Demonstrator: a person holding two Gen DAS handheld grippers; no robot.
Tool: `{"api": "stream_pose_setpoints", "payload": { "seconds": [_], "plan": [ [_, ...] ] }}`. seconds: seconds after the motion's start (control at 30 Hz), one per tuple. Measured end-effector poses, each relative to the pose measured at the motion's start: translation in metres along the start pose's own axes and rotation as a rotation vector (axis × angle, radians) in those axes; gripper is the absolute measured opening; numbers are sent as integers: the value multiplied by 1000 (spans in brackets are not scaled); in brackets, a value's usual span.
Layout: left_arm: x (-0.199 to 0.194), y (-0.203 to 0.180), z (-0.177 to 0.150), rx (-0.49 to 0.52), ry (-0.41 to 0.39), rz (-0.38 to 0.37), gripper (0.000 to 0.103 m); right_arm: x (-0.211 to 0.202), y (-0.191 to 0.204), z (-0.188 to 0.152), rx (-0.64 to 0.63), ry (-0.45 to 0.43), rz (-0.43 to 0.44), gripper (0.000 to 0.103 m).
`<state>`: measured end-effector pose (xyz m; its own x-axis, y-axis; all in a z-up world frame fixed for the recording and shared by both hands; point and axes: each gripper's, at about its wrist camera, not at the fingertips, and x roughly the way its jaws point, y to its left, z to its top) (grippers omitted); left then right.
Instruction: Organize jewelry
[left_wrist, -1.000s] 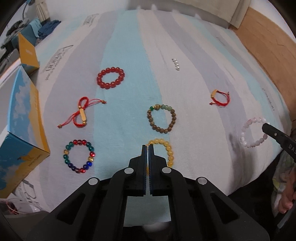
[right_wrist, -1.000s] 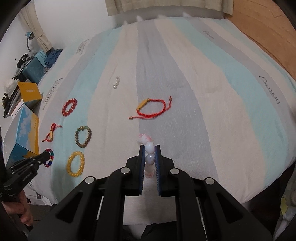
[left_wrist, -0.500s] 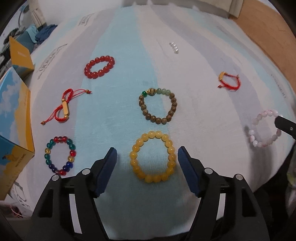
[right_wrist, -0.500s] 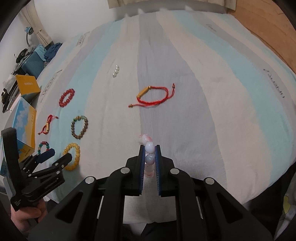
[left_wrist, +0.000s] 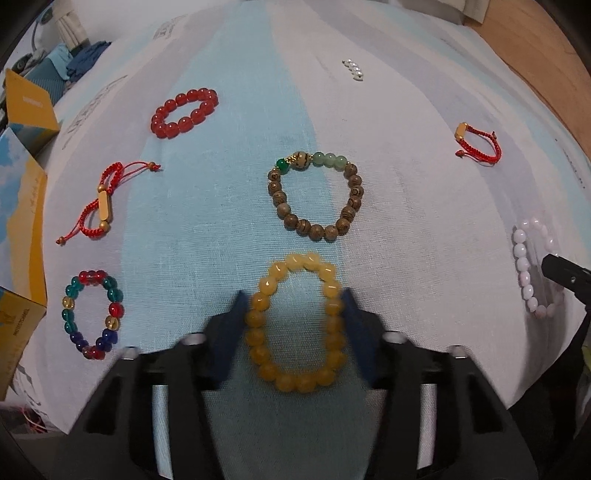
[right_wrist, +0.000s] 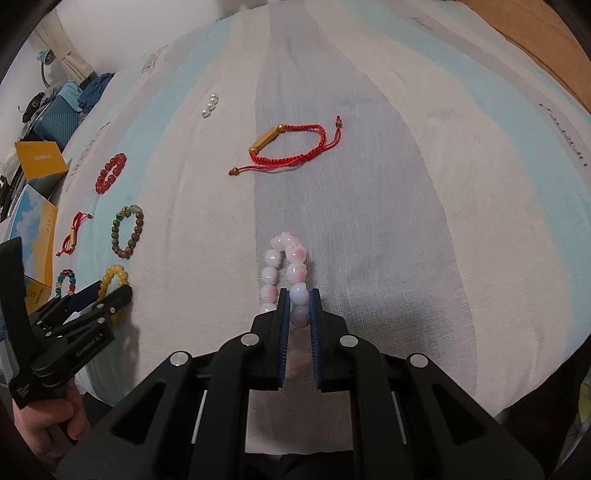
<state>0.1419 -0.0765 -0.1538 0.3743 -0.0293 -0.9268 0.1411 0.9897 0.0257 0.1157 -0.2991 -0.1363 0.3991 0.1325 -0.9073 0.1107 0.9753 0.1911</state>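
A yellow bead bracelet (left_wrist: 295, 321) lies on the striped bedsheet between the wide-open fingers of my left gripper (left_wrist: 293, 301); it also shows in the right wrist view (right_wrist: 115, 280). My right gripper (right_wrist: 298, 299) is shut on one side of a pink-white bead bracelet (right_wrist: 284, 258), seen at the right edge of the left wrist view (left_wrist: 524, 266). Other bracelets lie around: brown wooden beads (left_wrist: 317, 199), red beads (left_wrist: 183, 112), multicolour beads (left_wrist: 92, 317), a red cord one with gold tube (left_wrist: 103, 201), another red cord one (right_wrist: 291, 147).
A short row of white pearls (left_wrist: 354, 69) lies far back. Blue-and-yellow boxes (left_wrist: 22, 236) stand at the left bed edge. A wooden floor (right_wrist: 535, 40) lies beyond the bed on the right. Clutter and a suitcase (right_wrist: 55, 114) are at the far left.
My left gripper has opened from shut and moved forward and down, so its fingers now flank the yellow bracelet. My right gripper stays shut on the pink-white bracelet.
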Motion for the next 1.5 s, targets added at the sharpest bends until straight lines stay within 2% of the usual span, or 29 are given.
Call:
{"api": "stream_pose_setpoints", "payload": {
  "seconds": [0.03, 0.13, 0.4, 1.0, 1.3, 1.5],
  "plan": [
    [-1, 1, 0, -6, 4, 4, 22, 1, 0, 0, 1, 1, 1, 10],
    [-2, 1, 3, -22, 16, 3, 9, 1, 1, 0, 0, -2, 3, 10],
    [-14, 7, 9, -29, 6, 2, 8, -13, 6, 2, -3, -32, 19, 10],
    [-83, 25, 19, -56, -53, -26, 9, -67, 27, 15, -20, -124, 43, 10],
    [-122, 50, 25, -68, -108, -9, 9, -99, 58, 29, -50, -175, 22, 10],
    [-142, 76, 28, -88, -135, 7, 9, -118, 93, 39, -91, -205, 30, 10]
  ]
}}
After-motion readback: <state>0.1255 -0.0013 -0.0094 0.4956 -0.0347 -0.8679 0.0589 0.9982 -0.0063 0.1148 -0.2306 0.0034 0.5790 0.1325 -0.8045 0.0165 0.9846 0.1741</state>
